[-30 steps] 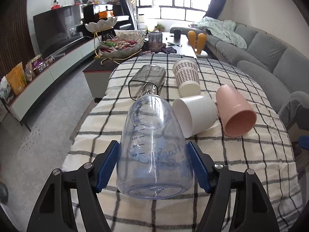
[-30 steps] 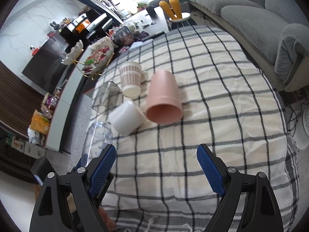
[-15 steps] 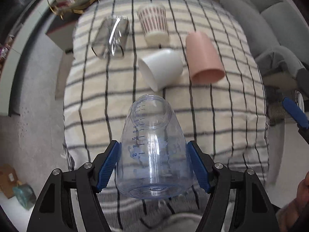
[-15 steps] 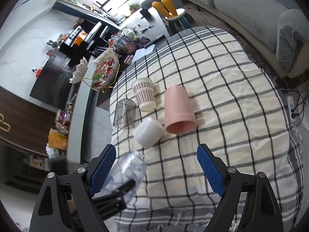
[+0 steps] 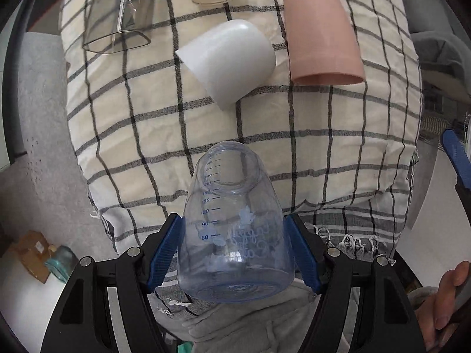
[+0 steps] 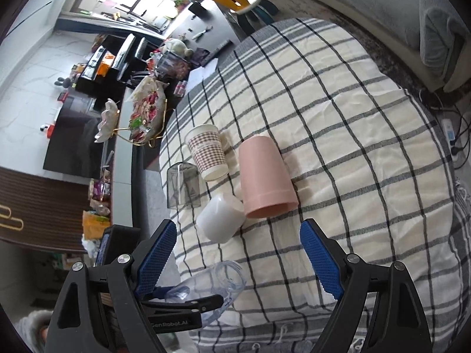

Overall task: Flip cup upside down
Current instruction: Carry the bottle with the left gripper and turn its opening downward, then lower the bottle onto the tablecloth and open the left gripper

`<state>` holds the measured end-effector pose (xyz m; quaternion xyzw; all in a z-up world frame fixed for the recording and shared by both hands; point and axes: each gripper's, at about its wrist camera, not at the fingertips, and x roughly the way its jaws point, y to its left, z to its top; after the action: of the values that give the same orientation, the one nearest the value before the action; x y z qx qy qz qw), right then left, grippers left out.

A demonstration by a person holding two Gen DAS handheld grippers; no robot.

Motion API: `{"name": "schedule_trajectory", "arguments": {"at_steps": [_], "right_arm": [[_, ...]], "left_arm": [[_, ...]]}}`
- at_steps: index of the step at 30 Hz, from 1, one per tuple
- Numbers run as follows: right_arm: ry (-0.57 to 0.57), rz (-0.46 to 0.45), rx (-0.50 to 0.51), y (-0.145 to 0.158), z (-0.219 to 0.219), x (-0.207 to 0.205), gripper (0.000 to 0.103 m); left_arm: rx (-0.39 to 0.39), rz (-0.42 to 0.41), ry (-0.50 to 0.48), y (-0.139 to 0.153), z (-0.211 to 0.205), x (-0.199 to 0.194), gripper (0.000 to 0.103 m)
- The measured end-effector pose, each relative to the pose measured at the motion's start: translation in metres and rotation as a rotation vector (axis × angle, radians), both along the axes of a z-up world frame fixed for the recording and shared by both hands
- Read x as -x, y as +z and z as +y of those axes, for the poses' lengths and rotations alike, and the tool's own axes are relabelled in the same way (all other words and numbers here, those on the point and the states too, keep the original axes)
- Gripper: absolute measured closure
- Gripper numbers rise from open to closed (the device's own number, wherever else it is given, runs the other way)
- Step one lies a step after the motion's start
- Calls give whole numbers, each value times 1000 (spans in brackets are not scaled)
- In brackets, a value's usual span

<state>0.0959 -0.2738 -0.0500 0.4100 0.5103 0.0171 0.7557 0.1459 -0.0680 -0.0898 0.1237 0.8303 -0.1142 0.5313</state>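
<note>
Here my left gripper [image 5: 235, 253] clamps the clear blue cup [image 5: 235, 229], empty, mouth tilted tableward; right gripper [image 6: 238, 253] gapes, holding nothing.

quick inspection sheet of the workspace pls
surface: checked cloth over the table
job's things: clear bottle held in the air, mouth pointing away from the camera toward the cloth
clutter: white cup, pink cup, checked cup and grey cup, all on the cloth
grippers: left gripper shut on the bottle; right gripper open, holding nothing
cables: power strip with leads on the floor
surroundings: sofa, TV, snack stand
</note>
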Motion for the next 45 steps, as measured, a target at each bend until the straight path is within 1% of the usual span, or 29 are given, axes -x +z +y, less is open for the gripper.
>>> {"name": "schedule_trajectory", "arguments": {"at_steps": [4, 6, 10, 15, 18, 20, 23, 25, 27, 31, 35, 40, 41, 43, 45], "right_arm": [[-3, 29, -24, -14, -6, -13, 17], [-2, 37, -30, -18, -7, -17, 17], [0, 52, -51, -26, -7, -24, 17], [-4, 54, -52, -28, -7, -28, 17], [-7, 50, -44, -27, -6, -28, 17], [-6, 44, -38, -25, -6, -26, 17], [-8, 29, -25, -16, -5, -17, 17], [-7, 15, -7, -9, -3, -11, 17], [-2, -6, 20, 0, 0, -4, 17], [5, -49, 88, 16, 5, 11, 17], [9, -112, 200, 34, 13, 31, 17], [25, -187, 342, 51, 28, 50, 14], [31, -207, 382, 55, 33, 56, 14], [42, -234, 426, 59, 40, 61, 13], [52, -266, 487, 63, 48, 67, 13]], "left_arm": [[-18, 36, -19, -13, -5, -9, 31], [-32, 33, -25, -18, -6, -15, 31], [-26, 30, -28, -21, -10, -23, 31], [-30, 22, -61, -23, -13, -25, 31], [-26, 9, -68, -21, -12, -25, 27], [-24, -15, -78, -18, -11, -24, 24], [-17, -70, -88, -8, -10, -20, 21], [6, -112, -82, 3, -8, -16, 20], [36, -174, -69, 17, -4, -8, 19], [90, -299, -9, 40, 9, 8, 18], [136, -446, 79, 56, 29, 29, 17], [143, -632, 142, 68, 48, 56, 17], [151, -655, 153, 70, 51, 60, 17], [160, -709, 170, 73, 56, 68, 17], [163, -778, 181, 78, 61, 77, 17]]}}
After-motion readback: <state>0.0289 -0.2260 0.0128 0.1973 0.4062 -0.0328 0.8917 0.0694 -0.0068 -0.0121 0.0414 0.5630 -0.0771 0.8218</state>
